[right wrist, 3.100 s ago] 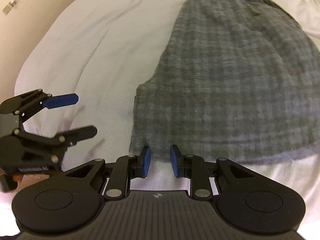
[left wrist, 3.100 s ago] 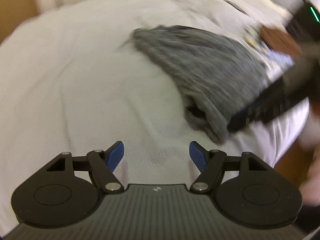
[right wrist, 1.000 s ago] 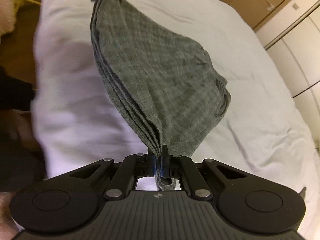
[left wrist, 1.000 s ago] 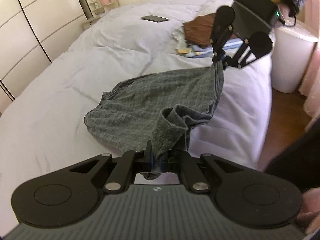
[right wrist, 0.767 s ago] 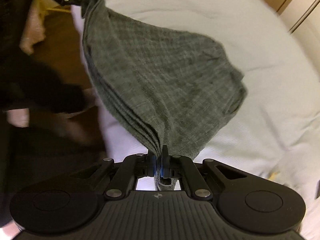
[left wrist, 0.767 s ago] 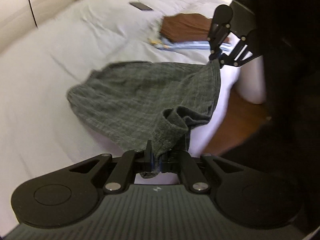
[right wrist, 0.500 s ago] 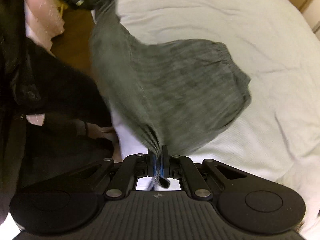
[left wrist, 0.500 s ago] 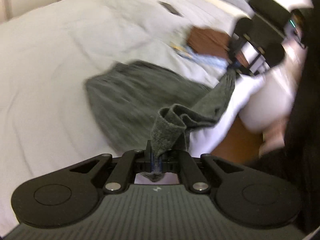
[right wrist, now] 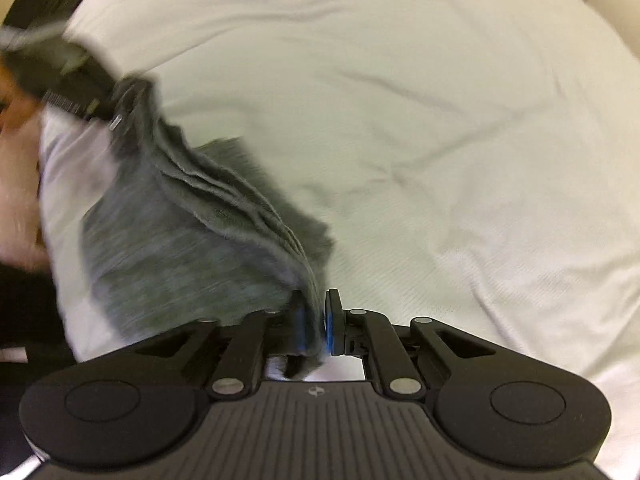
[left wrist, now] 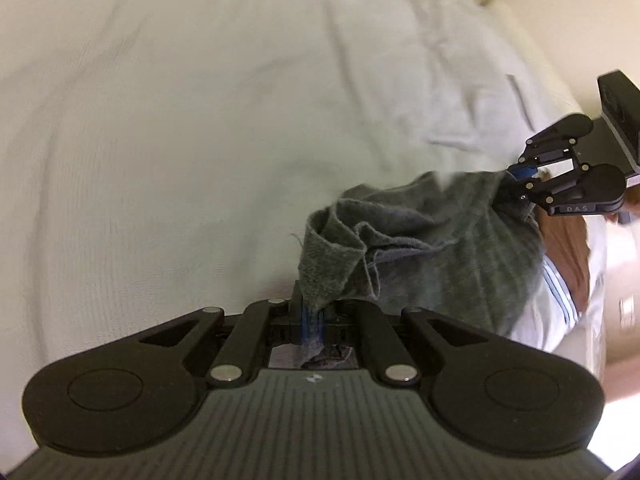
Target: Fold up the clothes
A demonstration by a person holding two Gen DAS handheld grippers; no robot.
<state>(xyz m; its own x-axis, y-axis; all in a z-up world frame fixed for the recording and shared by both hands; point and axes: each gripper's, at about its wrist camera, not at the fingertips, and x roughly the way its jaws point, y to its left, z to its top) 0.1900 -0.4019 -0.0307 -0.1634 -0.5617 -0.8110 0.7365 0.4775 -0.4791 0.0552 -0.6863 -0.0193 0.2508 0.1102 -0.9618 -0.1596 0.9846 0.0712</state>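
Right up at the lens in the left wrist view, the left black two-finger gripper with blue pads (left wrist: 312, 312) is pinched tight on a bunched corner of the grey checked fabric garment (left wrist: 440, 248), with a scrap of cloth poking out behind the fingers. Same deal in the right wrist view: the right black gripper with blue pads (right wrist: 316, 328) is clamped on a stack of pleated layers of that garment (right wrist: 192, 232), so the cloth hangs stretched between the two, lifted mostly off the white textured bed cover (left wrist: 180, 120).

Looking further out from the left camera, the right gripper (left wrist: 516, 178) shows at the far end of the cloth, and you can read white letters on its side, looks like "DAS" to me, though it's small. Just past and under the garment there's a brown folded item (left wrist: 568, 248) sitting on something white with blue stripes (left wrist: 558, 284), near the right edge of the bed.

From the right camera, the left gripper (right wrist: 80, 92) is just a dark blur at the upper left, no writing legible. The bed cover (right wrist: 440, 120) there is wide open, only soft wrinkles, with loads of room ahead and to the right. The bed's near edge drops off at lower left, beside the blurred person.
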